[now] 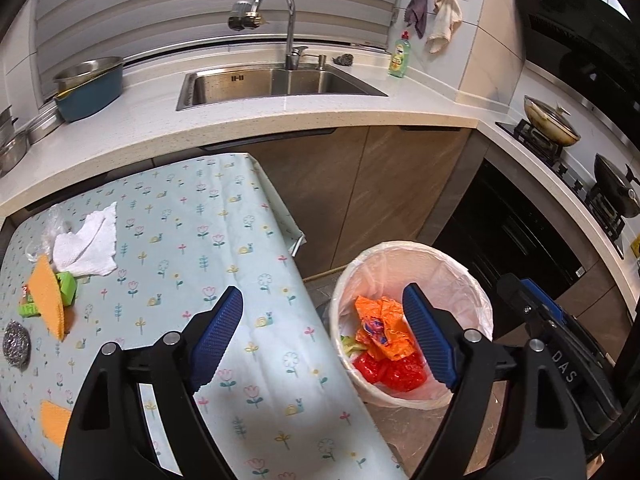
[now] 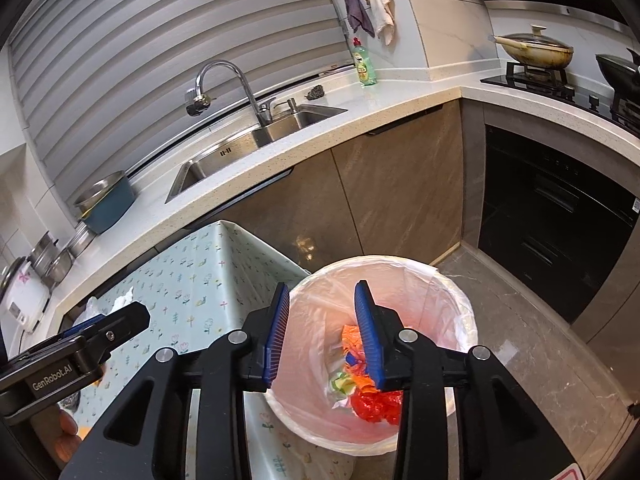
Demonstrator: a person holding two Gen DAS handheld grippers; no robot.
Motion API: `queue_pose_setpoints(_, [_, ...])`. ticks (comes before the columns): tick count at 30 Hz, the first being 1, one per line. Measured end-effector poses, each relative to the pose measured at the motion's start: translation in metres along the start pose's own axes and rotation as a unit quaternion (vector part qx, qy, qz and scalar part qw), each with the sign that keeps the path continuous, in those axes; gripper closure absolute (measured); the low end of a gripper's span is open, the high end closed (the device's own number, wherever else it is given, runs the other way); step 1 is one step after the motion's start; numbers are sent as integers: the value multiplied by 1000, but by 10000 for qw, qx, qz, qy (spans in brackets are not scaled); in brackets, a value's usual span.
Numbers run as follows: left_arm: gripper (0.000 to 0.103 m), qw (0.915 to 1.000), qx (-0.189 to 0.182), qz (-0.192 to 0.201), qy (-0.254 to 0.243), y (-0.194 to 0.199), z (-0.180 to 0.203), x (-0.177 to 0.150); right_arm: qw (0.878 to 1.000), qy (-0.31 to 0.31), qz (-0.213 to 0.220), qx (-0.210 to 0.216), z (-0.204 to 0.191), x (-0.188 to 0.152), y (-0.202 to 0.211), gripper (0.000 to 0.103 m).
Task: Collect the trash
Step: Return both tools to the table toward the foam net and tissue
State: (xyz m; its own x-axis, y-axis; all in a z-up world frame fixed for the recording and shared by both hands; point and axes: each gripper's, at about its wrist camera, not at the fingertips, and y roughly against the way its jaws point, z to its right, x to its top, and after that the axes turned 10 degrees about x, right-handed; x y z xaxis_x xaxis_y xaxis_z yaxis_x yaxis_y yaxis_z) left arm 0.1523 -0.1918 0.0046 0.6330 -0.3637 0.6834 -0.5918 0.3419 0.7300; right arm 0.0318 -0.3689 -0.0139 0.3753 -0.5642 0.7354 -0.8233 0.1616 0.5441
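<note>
A white lined trash bin (image 1: pixel 476 280) stands on the floor beside the table and holds an orange wrapper (image 1: pixel 384 330), a red bag (image 1: pixel 390 372) and other scraps. The bin also shows in the right wrist view (image 2: pixel 460 304). My left gripper (image 1: pixel 324 340) is open and empty over the table edge and the bin. My right gripper (image 2: pixel 322 328) is open and empty above the bin. On the table's left lie a crumpled white tissue (image 1: pixel 88 244), an orange cloth (image 1: pixel 50 296), a green packet (image 1: pixel 66 288), clear plastic (image 1: pixel 52 224) and a steel scourer (image 1: pixel 16 344).
The table carries a flowered cloth (image 1: pixel 224 240). Behind it run the counter (image 1: pixel 280 120), a sink (image 1: pixel 280 84) with a tap, a blue pot (image 1: pixel 90 88) and a green soap bottle (image 1: pixel 400 56). A stove with pans (image 1: pixel 560 128) and a black oven (image 2: pixel 560 216) are on the right.
</note>
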Motion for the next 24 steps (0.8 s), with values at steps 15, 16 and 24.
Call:
queue_pose_setpoints(15, [23, 9958, 596, 10, 689, 12, -95, -14, 9967, 560, -291, 520, -84, -18, -17, 58])
queue_pose_setpoints(16, [23, 9953, 637, 4, 729, 13, -102, -15, 9960, 603, -334, 575, -91, -21, -20, 58])
queue_pose_setpoints(24, [21, 9895, 944, 13, 1094, 23, -157, -28, 9901, 906, -566, 913, -143, -38, -32, 57])
